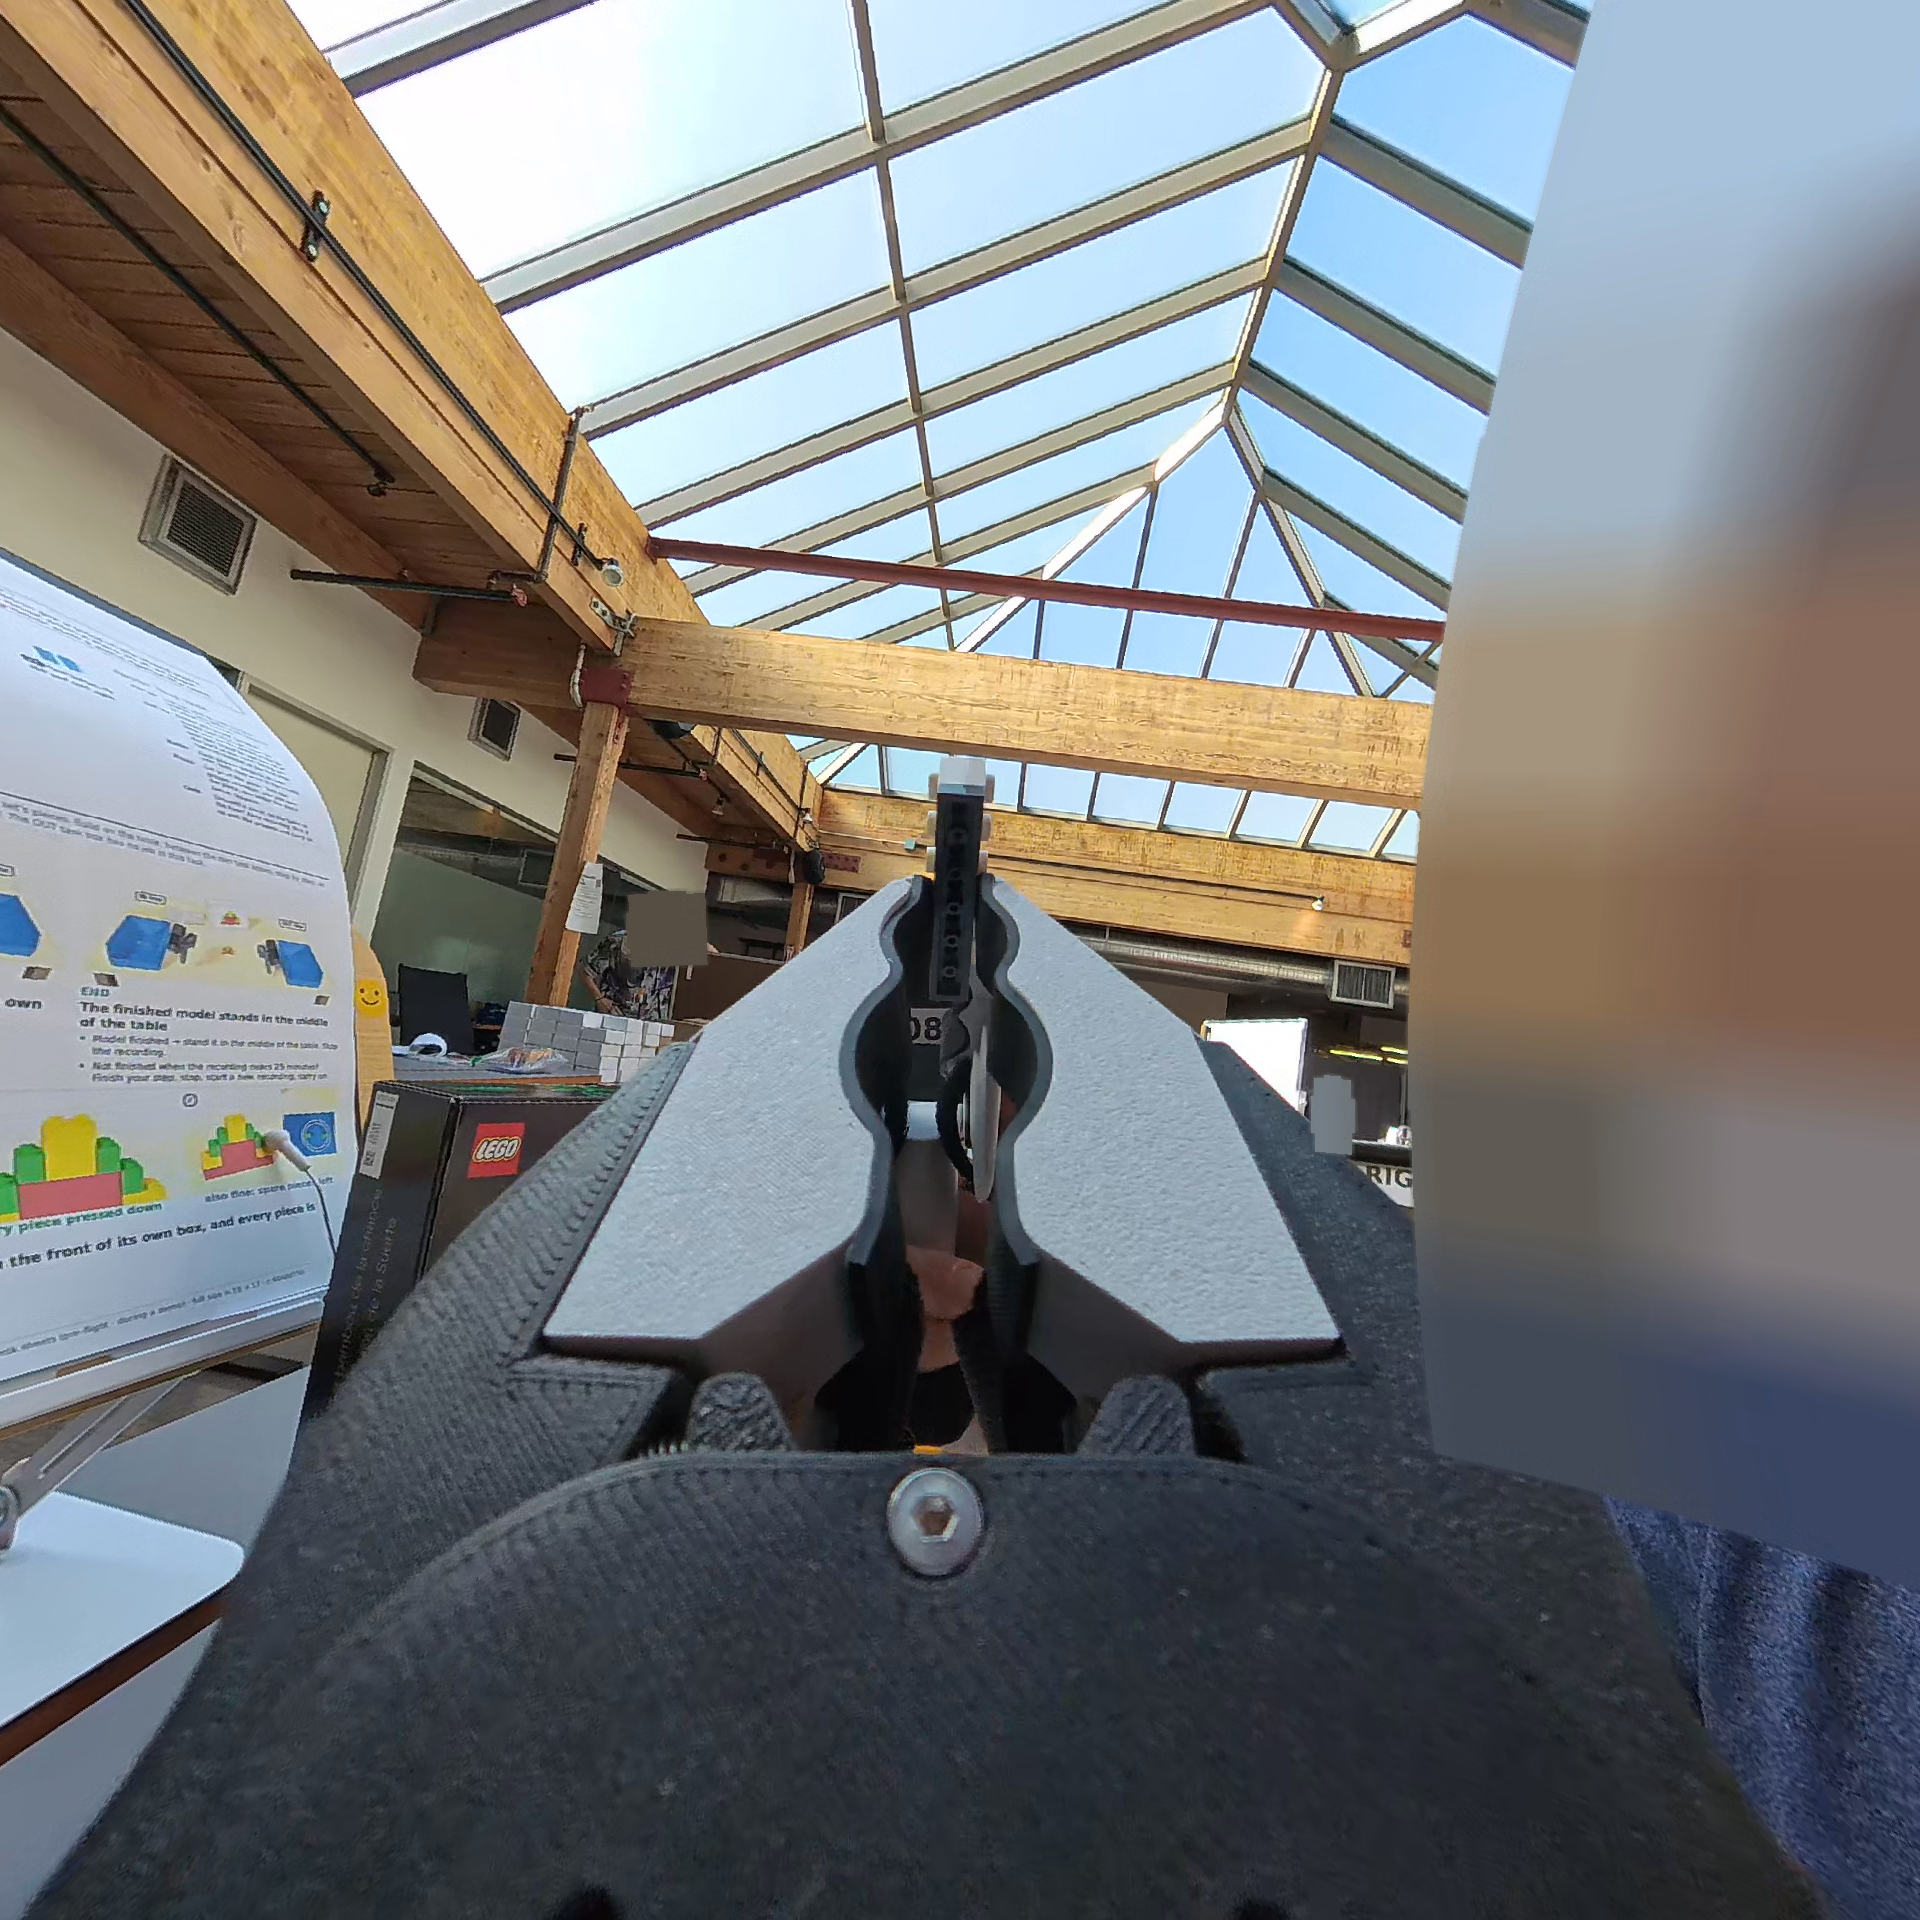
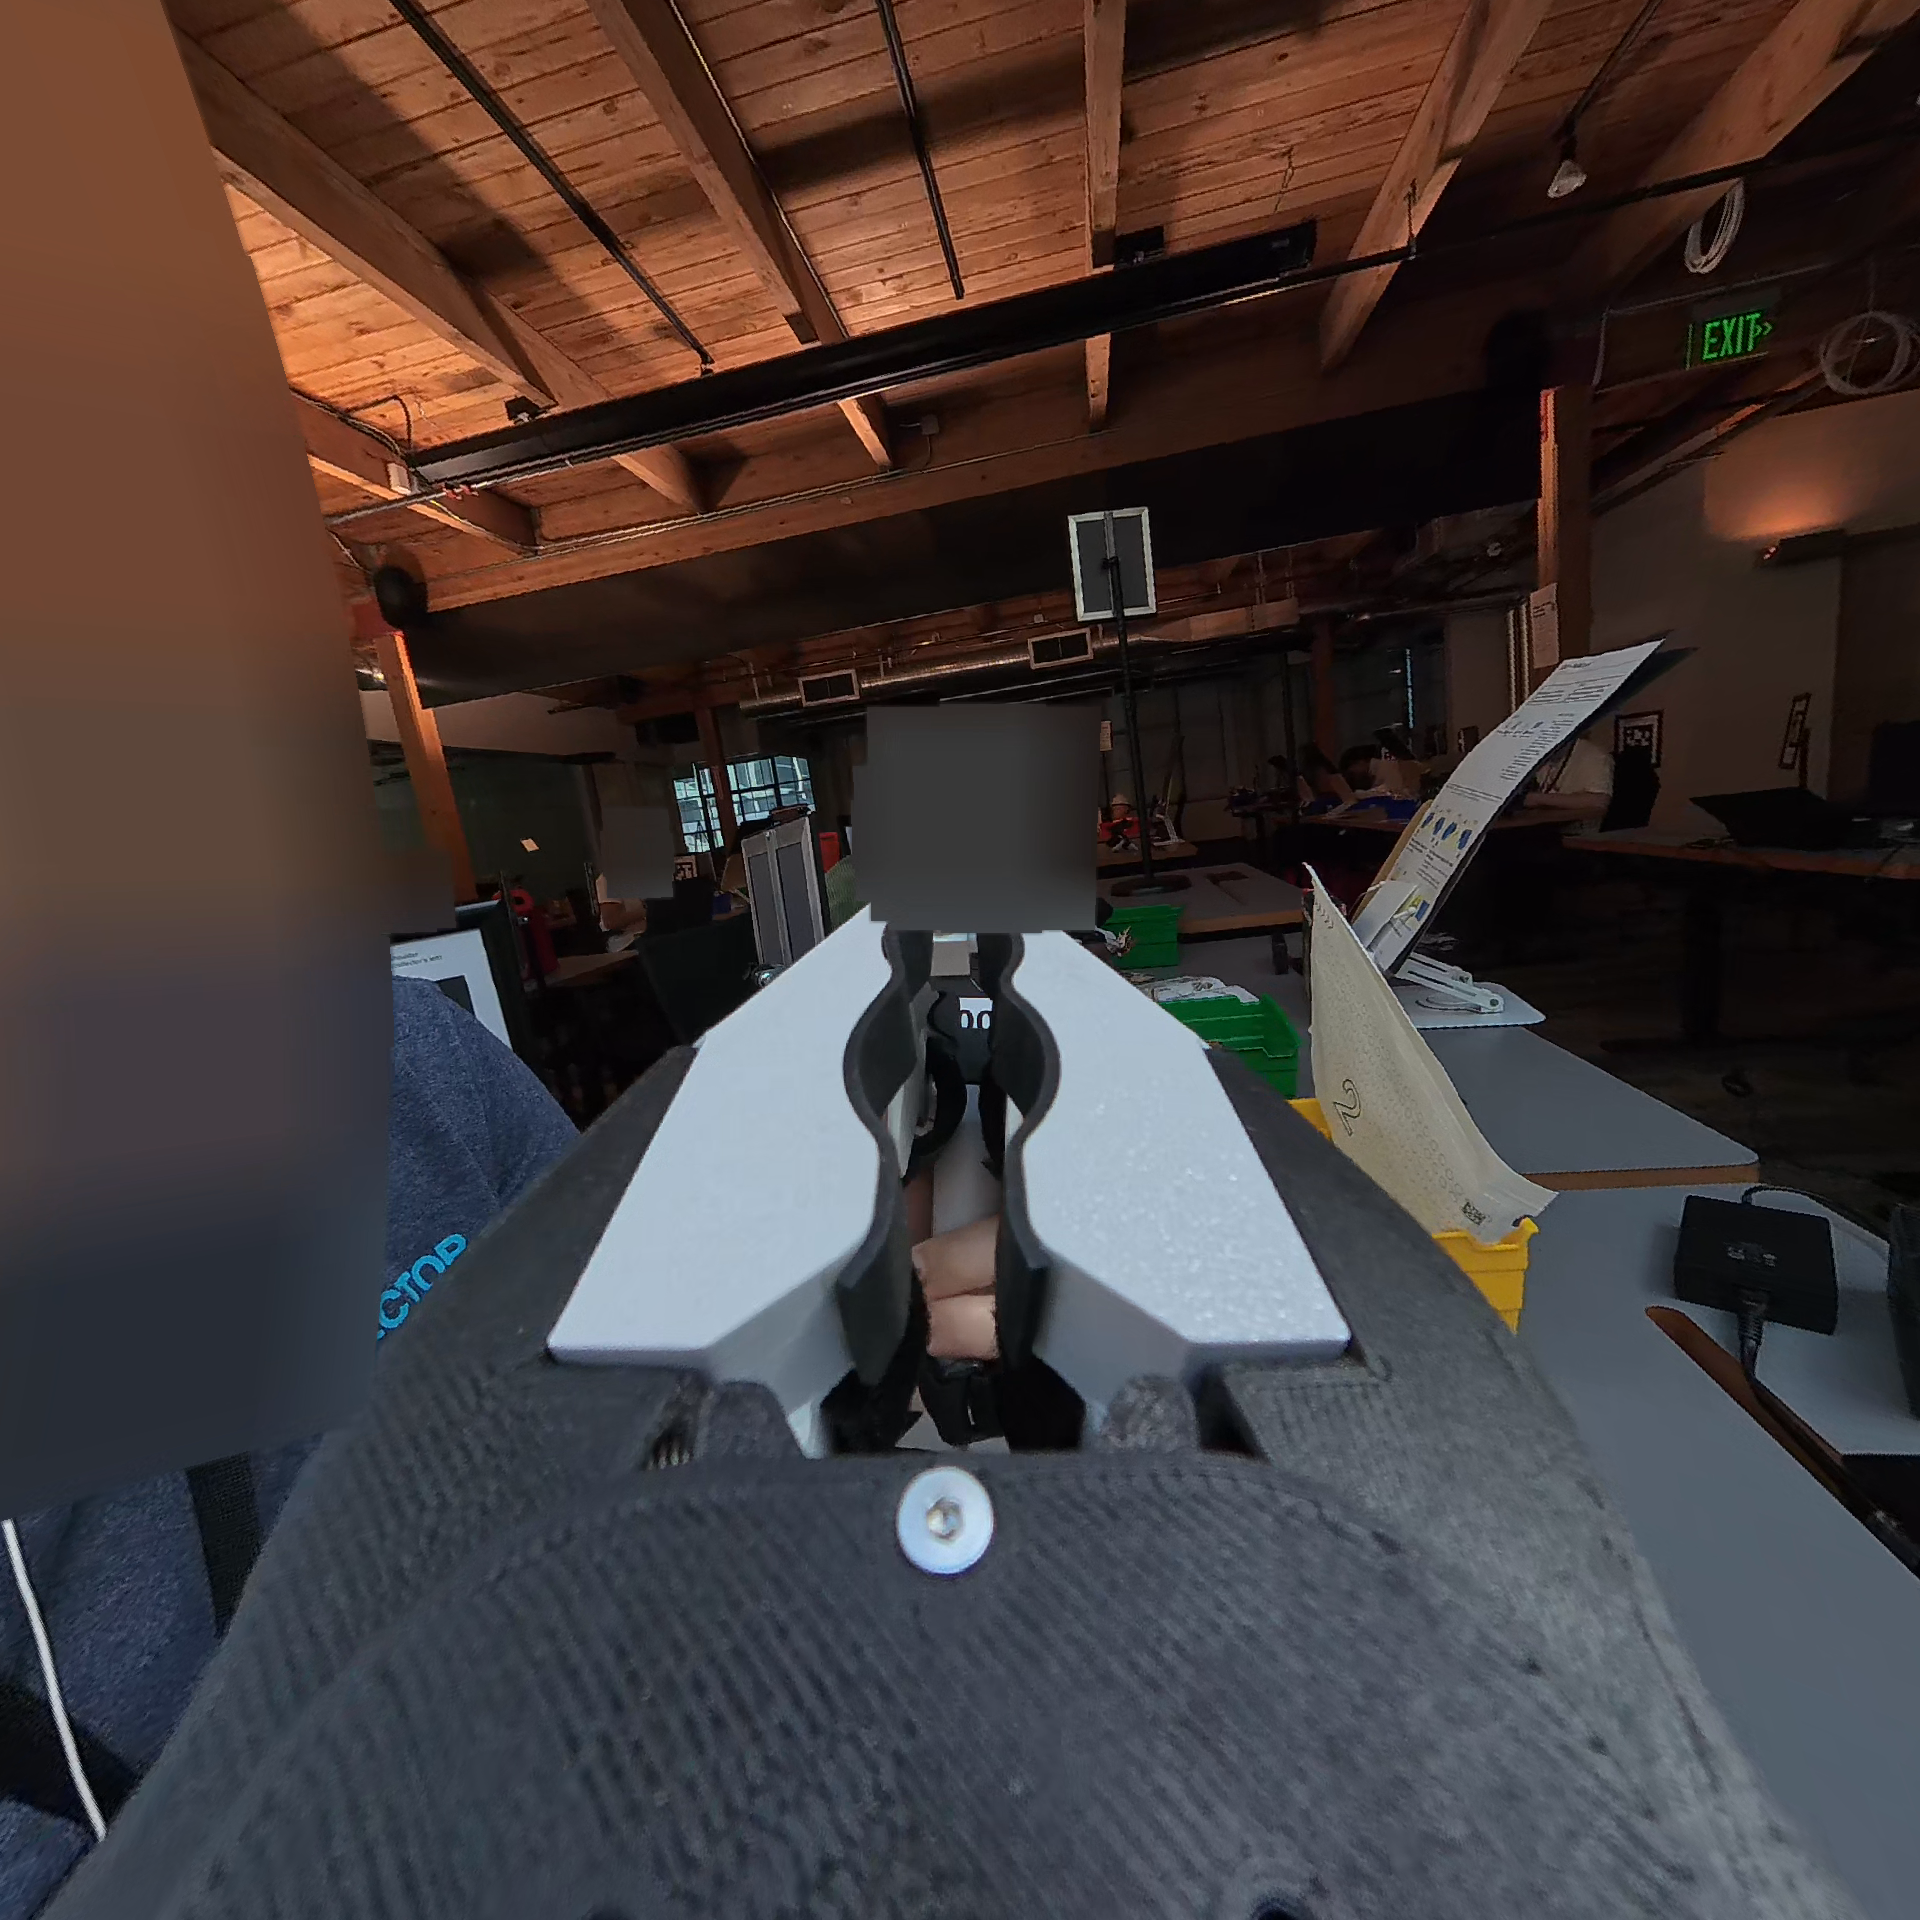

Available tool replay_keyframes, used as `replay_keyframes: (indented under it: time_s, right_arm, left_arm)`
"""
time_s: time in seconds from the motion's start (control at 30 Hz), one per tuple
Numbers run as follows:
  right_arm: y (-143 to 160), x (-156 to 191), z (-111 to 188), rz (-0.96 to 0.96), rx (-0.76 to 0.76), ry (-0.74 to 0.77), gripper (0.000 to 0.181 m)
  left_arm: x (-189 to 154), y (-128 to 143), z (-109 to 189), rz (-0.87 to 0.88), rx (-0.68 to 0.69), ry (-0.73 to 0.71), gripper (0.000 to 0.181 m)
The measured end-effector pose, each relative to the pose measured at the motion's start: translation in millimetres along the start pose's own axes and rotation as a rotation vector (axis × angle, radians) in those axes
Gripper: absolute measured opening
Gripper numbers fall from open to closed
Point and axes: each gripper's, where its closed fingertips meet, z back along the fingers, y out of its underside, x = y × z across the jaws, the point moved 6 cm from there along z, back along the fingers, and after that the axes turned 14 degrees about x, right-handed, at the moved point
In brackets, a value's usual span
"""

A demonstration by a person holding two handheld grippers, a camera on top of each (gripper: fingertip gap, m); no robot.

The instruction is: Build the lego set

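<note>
My left gripper points up at the skylight and is shut on a long black lego beam with a pale grey piece on its upper end. Lower between its fingers sit a small white labelled part and a grey disc, and a hand's fingers show beneath them. My right gripper is held level, its jaws close together on a black lego assembly with a white labelled part. A blurred patch hides what is past its tips. A hand's fingers show below.
A printed instruction sheet on a stand and a black lego box are at the left. In the right wrist view, the grey table bears green bins, a yellow bin, a paper bag and a black adapter. My left and right fingertips are right by each other.
</note>
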Motion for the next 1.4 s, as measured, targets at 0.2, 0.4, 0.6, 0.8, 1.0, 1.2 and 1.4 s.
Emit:
replay_keyframes:
  time_s: [0.2,0.4,0.6,0.8,1.0,1.2,1.4]
  right_arm:
    - [0.5,0.5,-0.9,0.044,-0.003,0.03,0.006]
    - [3.8,0.9,-4.7,0.092,0.015,0.072,0.006]
    - [1.8,1.1,-3.5,0.103,-0.007,0.101,0.006]
    - [1.9,0.8,-4.5,0.139,-0.016,0.159,0.004]
    - [1.8,-0.1,-4.9,0.107,-0.021,0.155,0.004]
    - [0.6,0.6,-4.5,0.122,-0.017,0.181,0.004]
    - [1.3,-1.8,-3.7,0.107,-0.029,0.173,0.004]
  left_arm:
    - [0.2,-0.2,0.6,0.006,-0.008,-0.007,0.005]
    - [1.1,-2.5,2.5,0.011,-0.018,-0.018,0.005]
    - [1.7,-3.5,2.1,0.008,-0.005,-0.03,0.005]
    - [4.7,-2.9,3.3,0.033,-0.022,-0.048,0.005]
    - [4.3,-1.8,3.8,0.04,-0.047,-0.054,0.006]
    - [4.8,-1.4,4.1,0.048,-0.055,-0.051,0.006]
    - [6.7,-0.5,4.3,0.049,-0.048,-0.056,0.005]
